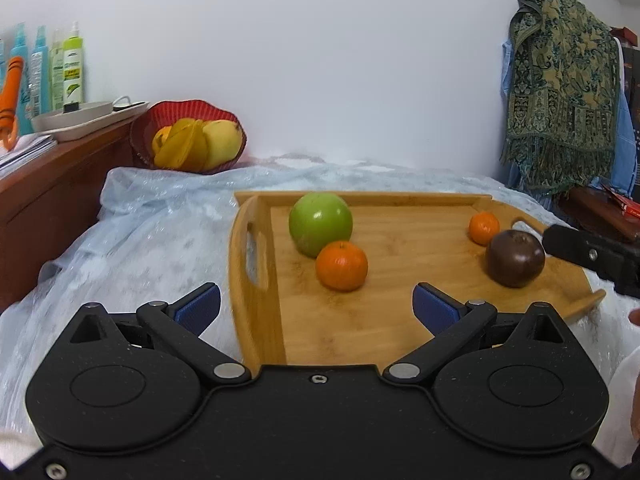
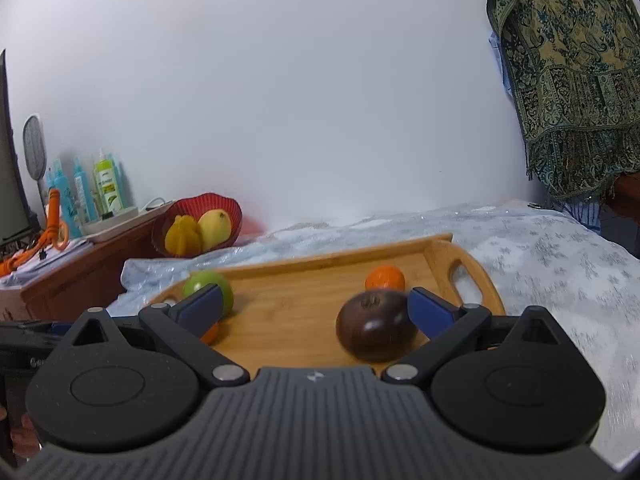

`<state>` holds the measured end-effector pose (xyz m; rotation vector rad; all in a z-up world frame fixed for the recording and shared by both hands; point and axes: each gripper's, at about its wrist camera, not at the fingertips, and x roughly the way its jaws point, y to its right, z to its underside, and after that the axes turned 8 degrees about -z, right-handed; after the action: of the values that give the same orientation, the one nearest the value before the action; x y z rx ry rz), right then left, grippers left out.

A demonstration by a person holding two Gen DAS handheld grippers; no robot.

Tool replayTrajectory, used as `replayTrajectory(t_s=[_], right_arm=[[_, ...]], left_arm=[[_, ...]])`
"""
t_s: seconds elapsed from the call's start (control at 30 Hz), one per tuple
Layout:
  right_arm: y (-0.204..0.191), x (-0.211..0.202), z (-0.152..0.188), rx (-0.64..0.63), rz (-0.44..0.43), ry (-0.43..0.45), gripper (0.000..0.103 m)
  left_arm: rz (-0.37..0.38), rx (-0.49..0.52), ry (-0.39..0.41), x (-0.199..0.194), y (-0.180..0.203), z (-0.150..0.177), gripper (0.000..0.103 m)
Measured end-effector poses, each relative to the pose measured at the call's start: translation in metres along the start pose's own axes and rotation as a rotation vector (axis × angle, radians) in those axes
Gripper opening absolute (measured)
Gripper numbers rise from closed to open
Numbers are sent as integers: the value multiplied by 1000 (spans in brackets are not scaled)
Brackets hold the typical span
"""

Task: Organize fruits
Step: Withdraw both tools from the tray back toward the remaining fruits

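Observation:
A wooden tray (image 1: 400, 320) lies on the plastic-covered bed and holds a green apple (image 1: 320, 223), two small oranges (image 1: 341, 266) (image 1: 484, 227) and a dark purple fruit (image 1: 515, 258). My left gripper (image 1: 316, 308) is open and empty over the tray's near edge, short of the nearer orange. My right gripper (image 2: 314, 308) is open; the purple fruit (image 2: 376, 326) sits between its fingers, close to the right pad (image 2: 430, 312). The far orange (image 2: 385, 278) lies behind it and the apple (image 2: 208, 286) behind the left pad.
A red basket (image 1: 188, 136) with yellow fruits stands at the far left against the wall. A wooden side table (image 1: 60, 184) with bottles and a dish is left of it. A patterned cloth (image 1: 560, 80) hangs at right.

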<state>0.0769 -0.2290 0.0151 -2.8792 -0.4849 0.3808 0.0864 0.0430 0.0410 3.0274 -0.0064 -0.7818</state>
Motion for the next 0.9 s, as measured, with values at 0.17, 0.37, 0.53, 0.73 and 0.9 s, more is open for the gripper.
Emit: replayTrajectory(t_s=[0.17, 0.37, 0.53, 0.73, 0.9], right_arm=[[-14, -13, 20, -41, 23, -16, 103], [-31, -23, 39, -87, 20, -33, 103], [-41, -31, 51, -113, 18, -31, 103], [-48, -40, 63, -101, 24, -29, 103], [-58, -45, 73, -146, 28, -19, 103]], left_arm=[[-16, -4, 18, -16, -6, 18, 102], [-37, -19, 49, -38, -17, 40, 102], [-32, 12, 85, -55, -17, 56, 103], [-26, 19, 56, -58, -14, 65, 103], [-1, 2, 5, -54, -15, 70, 97]])
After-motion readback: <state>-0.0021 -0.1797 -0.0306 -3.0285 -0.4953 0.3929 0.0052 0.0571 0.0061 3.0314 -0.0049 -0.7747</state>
